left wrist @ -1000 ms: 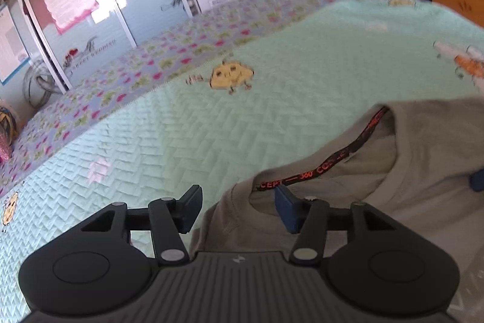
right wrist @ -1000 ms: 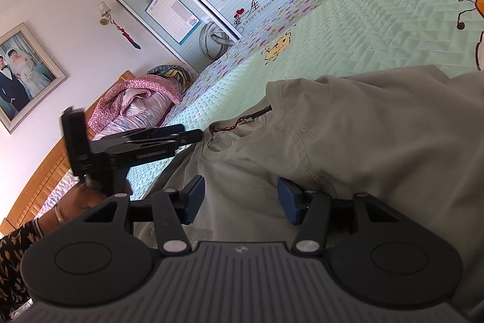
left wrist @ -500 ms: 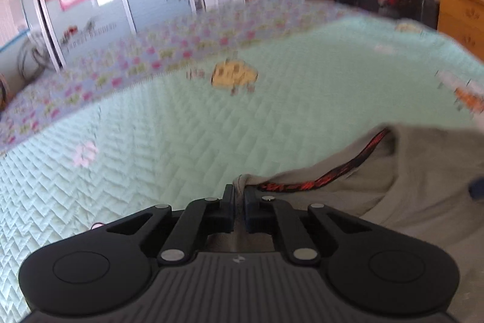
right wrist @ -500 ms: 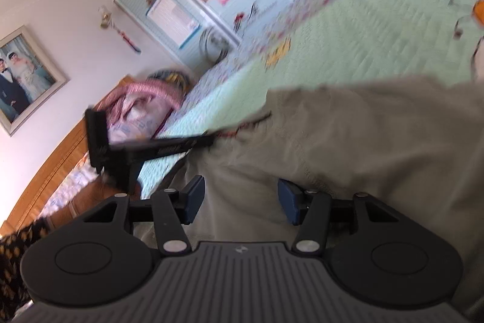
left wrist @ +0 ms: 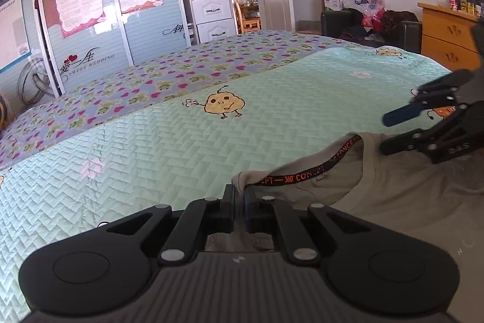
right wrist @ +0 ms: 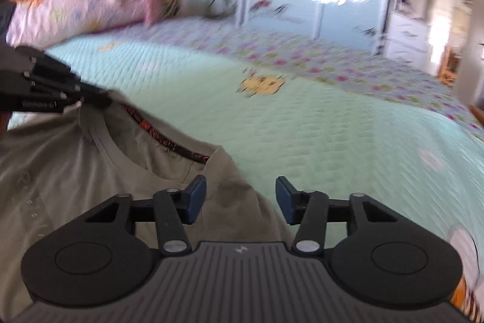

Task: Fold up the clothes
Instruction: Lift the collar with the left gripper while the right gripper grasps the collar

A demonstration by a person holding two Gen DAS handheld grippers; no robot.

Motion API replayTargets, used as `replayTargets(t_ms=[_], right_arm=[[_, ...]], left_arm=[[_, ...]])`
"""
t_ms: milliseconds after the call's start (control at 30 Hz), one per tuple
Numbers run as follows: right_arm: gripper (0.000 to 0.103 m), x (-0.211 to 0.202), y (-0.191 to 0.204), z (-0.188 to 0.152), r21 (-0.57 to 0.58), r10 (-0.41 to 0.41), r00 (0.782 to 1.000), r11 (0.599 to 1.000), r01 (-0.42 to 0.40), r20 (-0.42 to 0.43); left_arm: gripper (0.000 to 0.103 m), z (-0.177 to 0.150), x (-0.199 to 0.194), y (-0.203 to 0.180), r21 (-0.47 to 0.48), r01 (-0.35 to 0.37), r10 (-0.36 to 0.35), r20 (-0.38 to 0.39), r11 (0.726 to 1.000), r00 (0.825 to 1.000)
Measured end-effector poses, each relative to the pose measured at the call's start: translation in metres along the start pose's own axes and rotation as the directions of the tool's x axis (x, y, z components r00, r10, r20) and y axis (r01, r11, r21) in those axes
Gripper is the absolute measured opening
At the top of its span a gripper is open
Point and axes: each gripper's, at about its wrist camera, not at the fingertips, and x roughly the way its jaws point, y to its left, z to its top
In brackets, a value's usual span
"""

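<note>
Garment: olive-grey cotton T-shirt (left wrist: 402, 202) with a black neck tape lettered in orange (left wrist: 305, 175), lying collar-up on the bed, at 5 o'clock in the left wrist view and 8 o'clock in the right wrist view.
Bedding: mint-green quilted bedspread (left wrist: 169, 153) with yellow cartoon figures; beyond it, toward 11 o'clock, a lilac sheet printed with hearts and frogs (left wrist: 169, 74).
Left gripper (left wrist: 239, 203): black, blue-padded jaws clamped together on the shirt's collar edge at the shoulder; a fold of fabric rises between the pads.
Right gripper (right wrist: 240, 199): jaws apart and just now narrowing; the shirt's other shoulder lies under the left pad and the gap, bedspread under the right pad; pads press nothing. From the left wrist view it hangs at 3 o'clock over the collar.
Backdrop: pale-blue sliding wardrobe doors with pink-framed posters (left wrist: 90, 5) at 10 o'clock; wooden chest of drawers (left wrist: 447, 32) at 2 o'clock.
Right view quality: blurred.
</note>
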Motion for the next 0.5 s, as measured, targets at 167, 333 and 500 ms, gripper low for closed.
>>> replayTargets(t_ms=[167,333,500], right_arm=[[0.024,0.024,0.001,0.005,-0.017,0.101,0.992,0.995,-0.103,-0.078],[0.003,0.007,0.017,0.004,0.032,0.041,0.999,0.999,-0.04,-0.031],[0.003,-0.099,0.046,0.016,0.05,-0.045,0.983,0.998,0.037,0.178]], left_arm=[[0.005,-0.001,0.005,0.002,0.003,-0.008,0.008,-0.016,1.0,1.0],[0.005,0.0,-0.002,0.0,0.028,-0.067,0.068,-0.053,0.997,0.996],[0.005,0.028,-0.093,-0.014,0.06,-0.158,0.15,0.119,0.986,0.982]])
